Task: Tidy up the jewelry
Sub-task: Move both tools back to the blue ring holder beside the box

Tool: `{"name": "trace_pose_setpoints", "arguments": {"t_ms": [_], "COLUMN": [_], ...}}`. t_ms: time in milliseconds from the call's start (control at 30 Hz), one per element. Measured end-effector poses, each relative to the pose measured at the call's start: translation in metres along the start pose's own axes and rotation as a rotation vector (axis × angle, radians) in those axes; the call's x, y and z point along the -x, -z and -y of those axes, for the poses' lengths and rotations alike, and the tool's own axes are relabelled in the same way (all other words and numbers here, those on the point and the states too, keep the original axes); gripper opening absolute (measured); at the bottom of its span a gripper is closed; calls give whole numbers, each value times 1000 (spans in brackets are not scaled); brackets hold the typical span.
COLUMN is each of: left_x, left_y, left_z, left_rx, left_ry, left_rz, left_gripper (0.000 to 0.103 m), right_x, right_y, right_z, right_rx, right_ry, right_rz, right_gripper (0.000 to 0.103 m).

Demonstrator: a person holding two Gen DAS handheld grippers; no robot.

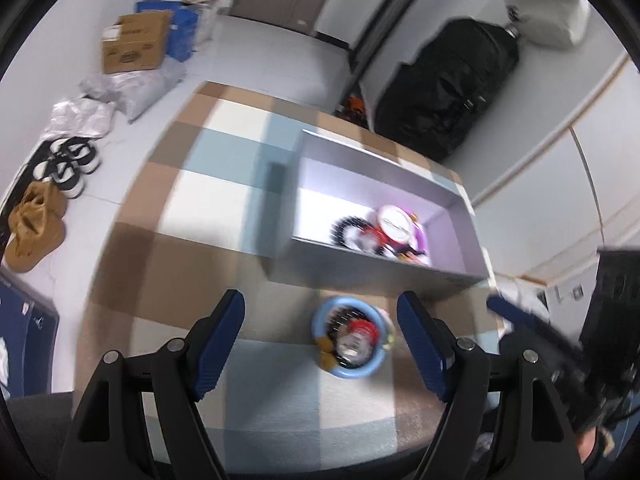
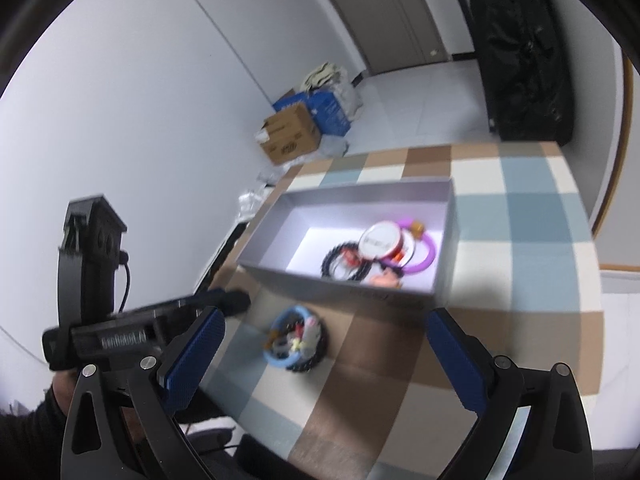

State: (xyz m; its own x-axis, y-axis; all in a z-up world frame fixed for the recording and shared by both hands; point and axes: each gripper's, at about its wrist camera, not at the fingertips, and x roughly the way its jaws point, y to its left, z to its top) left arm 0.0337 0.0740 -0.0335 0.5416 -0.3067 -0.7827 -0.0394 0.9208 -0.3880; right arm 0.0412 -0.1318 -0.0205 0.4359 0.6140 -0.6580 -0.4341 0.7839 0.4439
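A small heap of jewelry lies on the checked tablecloth in front of the box: a light blue bangle around dark beads, a red piece and amber beads. My left gripper hovers over it, open, with the heap between and just beyond its blue pads, untouched. In the right wrist view the same heap sits left of centre between the wide-open fingers of my right gripper, which holds nothing. Behind it stands an open grey box holding a black bead bracelet, a round white and red tin and a purple bangle.
The checked table ends close to me and at the left. On the floor are cardboard boxes, plastic bags and shoes. A black bag stands beyond the table. The other gripper shows at the left of the right wrist view.
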Motion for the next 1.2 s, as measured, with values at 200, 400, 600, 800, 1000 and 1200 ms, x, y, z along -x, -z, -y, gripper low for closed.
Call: {"name": "trace_pose_setpoints", "arguments": {"t_ms": [200,400,600,800,1000,1200], "left_x": [12,7,8,7,3,1], "left_y": [-5,-5,-4,-4,-4,-3], "left_z": [-13,-17,-19,-22,-20,-22], "left_rx": [57,56,46,53,38,49], "left_ry": [-35,-61,-61,-51,-57,-61], "left_rz": [73,61,49,30,17,1], "left_gripper": [79,85,85,85,85,85], "right_x": [-24,-40,-57,-65,-70,-69], "right_y": [12,15,20,21,21,20], "right_z": [2,-1,-8,-16,-16,-14], "right_rx": [-34,-38,-18,8,0,-16], "right_ry": [-20,-43,-36,-24,-6,24], "right_rz": [-103,-137,-187,-206,-209,-212], "right_gripper": [101,86,63,50,37,19]}}
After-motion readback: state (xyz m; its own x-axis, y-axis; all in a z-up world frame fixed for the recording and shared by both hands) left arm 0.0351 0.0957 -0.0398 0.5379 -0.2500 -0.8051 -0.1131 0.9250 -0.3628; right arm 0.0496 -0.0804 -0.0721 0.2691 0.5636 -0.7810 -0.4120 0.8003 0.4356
